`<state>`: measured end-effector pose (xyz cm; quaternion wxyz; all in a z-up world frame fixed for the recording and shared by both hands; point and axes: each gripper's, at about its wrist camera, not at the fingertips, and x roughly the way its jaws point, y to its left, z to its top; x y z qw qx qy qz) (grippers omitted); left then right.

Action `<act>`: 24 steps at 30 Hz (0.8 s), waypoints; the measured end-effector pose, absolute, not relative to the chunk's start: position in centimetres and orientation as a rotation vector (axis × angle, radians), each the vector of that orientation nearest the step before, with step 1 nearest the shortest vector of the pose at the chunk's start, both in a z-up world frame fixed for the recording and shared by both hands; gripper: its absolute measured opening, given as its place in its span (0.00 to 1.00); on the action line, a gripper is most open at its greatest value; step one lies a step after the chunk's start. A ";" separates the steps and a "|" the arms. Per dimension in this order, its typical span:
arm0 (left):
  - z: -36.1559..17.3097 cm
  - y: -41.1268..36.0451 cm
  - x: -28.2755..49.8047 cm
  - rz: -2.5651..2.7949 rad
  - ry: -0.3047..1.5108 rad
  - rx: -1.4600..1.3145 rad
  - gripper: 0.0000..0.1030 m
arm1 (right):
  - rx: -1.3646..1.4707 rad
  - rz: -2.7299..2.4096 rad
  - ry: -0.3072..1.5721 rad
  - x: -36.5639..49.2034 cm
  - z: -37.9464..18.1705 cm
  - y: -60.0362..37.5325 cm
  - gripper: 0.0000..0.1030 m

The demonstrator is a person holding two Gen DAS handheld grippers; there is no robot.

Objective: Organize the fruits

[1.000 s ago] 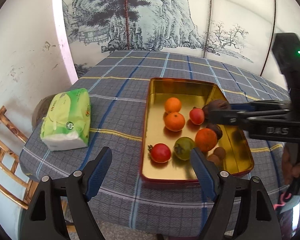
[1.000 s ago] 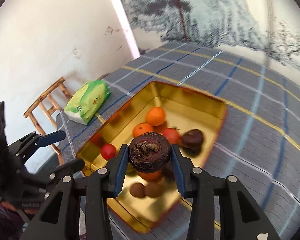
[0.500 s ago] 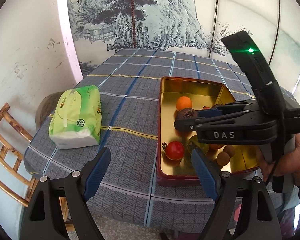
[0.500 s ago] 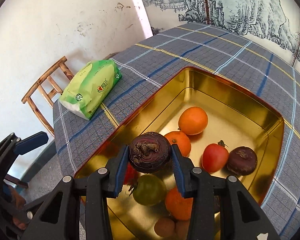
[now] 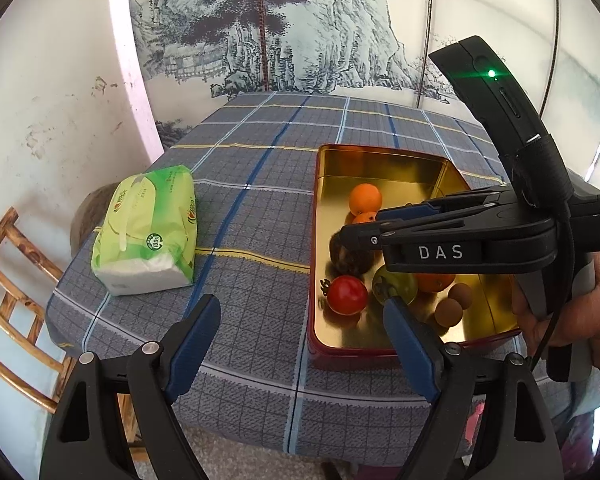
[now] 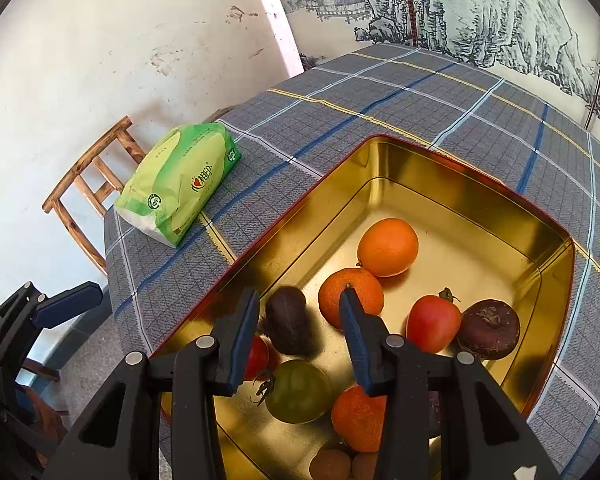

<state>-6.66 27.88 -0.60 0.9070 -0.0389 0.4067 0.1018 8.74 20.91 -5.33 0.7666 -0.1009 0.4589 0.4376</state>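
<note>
A gold tray with a red rim (image 6: 556, 236) (image 5: 316, 200) holds oranges (image 6: 388, 246), a red tomato (image 6: 432, 322), a green tomato (image 6: 298, 390), a dark round fruit (image 6: 490, 328) and small brown fruits (image 5: 448, 312). Another dark fruit (image 6: 288, 326) (image 5: 350, 256) lies blurred on the tray floor, just beyond the fingertips of my right gripper (image 6: 299, 294) (image 5: 344, 236). Its pads do not touch the fruit. My left gripper (image 5: 300, 308) stands open over the near table edge by the tray's near left corner, with nothing between its fingers.
A green pack of tissues (image 5: 148, 228) (image 6: 180, 180) lies on the checked tablecloth (image 5: 260, 184) left of the tray. A wooden chair (image 5: 8, 280) stands past the table's left edge. A person's hand (image 5: 572, 312) grips the right gripper's handle. A painted wall stands behind.
The dark fruit held between the right gripper's pads has left them and now lies on the tray floor. The right gripper swung left over the tray's near part.
</note>
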 end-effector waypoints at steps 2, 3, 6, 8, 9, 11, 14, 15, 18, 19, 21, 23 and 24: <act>-0.6 27.9 -6.7 0.209 0.837 -0.082 0.82 | -0.217 0.949 0.995 8.8 -5.3 20.9 0.39; -0.6 27.9 -6.7 0.210 0.838 -0.081 0.82 | -0.213 0.949 0.993 8.8 -5.2 20.8 0.39; -0.6 27.8 -6.7 0.211 0.839 -0.081 0.82 | -0.187 0.952 0.986 8.8 -5.0 20.5 0.39; -0.6 27.9 -6.7 0.211 0.838 -0.082 0.82 | -0.168 0.956 0.978 8.7 -4.8 20.2 0.40; -0.7 27.8 -6.7 0.212 0.837 -0.083 0.82 | -0.158 0.956 0.968 8.5 -4.6 20.0 0.40; -0.7 27.9 -6.8 0.214 0.832 -0.088 0.82 | -0.145 0.954 0.943 8.0 -4.1 19.7 0.40; -0.7 28.0 -7.0 0.223 0.816 -0.091 0.82 | -0.144 0.937 0.879 6.9 -3.3 18.8 0.42; -0.6 28.0 -7.1 0.226 0.807 -0.091 0.82 | -0.148 0.924 0.847 6.4 -2.9 18.4 0.45; -0.1 28.1 -7.4 0.235 0.780 -0.084 0.82 | -0.161 0.869 0.735 4.6 -1.5 16.8 0.54; 0.0 28.0 -7.5 0.239 0.771 -0.081 0.82 | -0.161 0.852 0.704 4.1 -1.2 16.2 0.57; 0.2 28.0 -7.7 0.246 0.757 -0.081 0.82 | -0.154 0.807 0.623 2.8 -0.2 14.7 0.76; 0.6 27.9 -7.8 0.250 0.739 -0.086 0.82 | -0.149 0.780 0.564 1.8 0.6 13.4 0.84; 0.7 27.8 -7.9 0.257 0.731 -0.085 0.82 | -0.154 0.755 0.530 1.2 1.1 12.8 0.88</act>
